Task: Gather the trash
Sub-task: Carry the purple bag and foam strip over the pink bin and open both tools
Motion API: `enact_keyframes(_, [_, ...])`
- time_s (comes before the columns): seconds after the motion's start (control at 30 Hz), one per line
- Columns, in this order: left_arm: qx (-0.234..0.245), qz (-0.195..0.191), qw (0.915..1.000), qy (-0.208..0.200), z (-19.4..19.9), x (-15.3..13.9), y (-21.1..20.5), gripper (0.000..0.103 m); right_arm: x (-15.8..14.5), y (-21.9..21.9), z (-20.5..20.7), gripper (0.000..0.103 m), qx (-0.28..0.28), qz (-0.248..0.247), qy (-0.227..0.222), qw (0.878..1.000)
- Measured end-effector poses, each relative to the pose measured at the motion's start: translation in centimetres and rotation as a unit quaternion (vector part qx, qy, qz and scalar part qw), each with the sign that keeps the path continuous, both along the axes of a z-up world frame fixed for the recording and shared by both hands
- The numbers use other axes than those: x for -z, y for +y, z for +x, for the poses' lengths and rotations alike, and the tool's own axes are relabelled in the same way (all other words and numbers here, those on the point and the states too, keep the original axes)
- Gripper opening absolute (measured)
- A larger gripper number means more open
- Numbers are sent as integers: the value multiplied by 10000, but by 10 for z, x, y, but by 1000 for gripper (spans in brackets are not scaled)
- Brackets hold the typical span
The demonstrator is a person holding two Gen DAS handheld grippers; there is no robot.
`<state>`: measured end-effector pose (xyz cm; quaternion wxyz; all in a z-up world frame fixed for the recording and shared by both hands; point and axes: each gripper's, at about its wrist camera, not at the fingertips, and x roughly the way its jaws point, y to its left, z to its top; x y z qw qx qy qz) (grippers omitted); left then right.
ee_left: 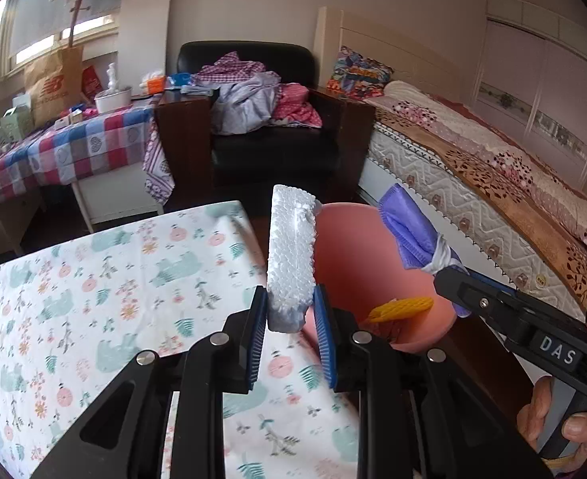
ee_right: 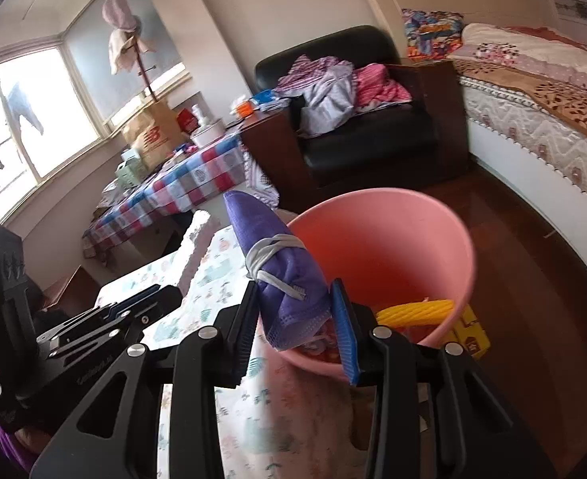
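A: Bedroom setting here. The bench [ee_left: 94, 279] wears a white cloth printed with bears and flowers, dark wood floor [ee_right: 533, 279] beyond its edge.

B: And a crowded room behind it: a black armchair [ee_left: 253, 119] heaped with clothes, a bed [ee_left: 473, 151] along the right, a second table under a checked cloth [ee_left: 74, 147], window [ee_right: 34, 119] at the left.

A: Count the trash for me.

B: Two pieces in the air. One white foam block [ee_left: 291, 255], upright, clamped at its lower end by the left tool [ee_left: 289, 319]. One purple face mask [ee_right: 281, 275], rolled up and bound by its own white straps, pinched by the right tool [ee_right: 293, 319].

A: Where do they sit relative to the bin?

B: One pink bucket [ee_right: 433, 239] just off the bench's corner. The foam stands beside its near rim, at the bench edge; the mask hangs over the rim. Inside, one yellow ribbed piece [ee_right: 413, 309] shows, plus some scraps too small to name.

A: And outside it?

B: One yellow box [ee_right: 471, 337] on the floor, touching the bucket's side.
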<state>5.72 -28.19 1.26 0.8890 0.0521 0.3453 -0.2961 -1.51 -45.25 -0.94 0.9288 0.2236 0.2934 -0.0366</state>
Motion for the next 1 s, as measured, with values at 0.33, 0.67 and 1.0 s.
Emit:
enact_keyframes(0.33, [172,127,9997,88,5,10,-33,23,11,-22,1,37,352,-101,117,9993])
enact_keyframes(0.67, [286,261,9986,352,19,32,-51,23,27,-35,14,37,566,-120,384,9976])
enact_keyframes(1.0, [463,372,9970,490,26,44,-69,23,43,-35,29,37,602,-178,647,9959])
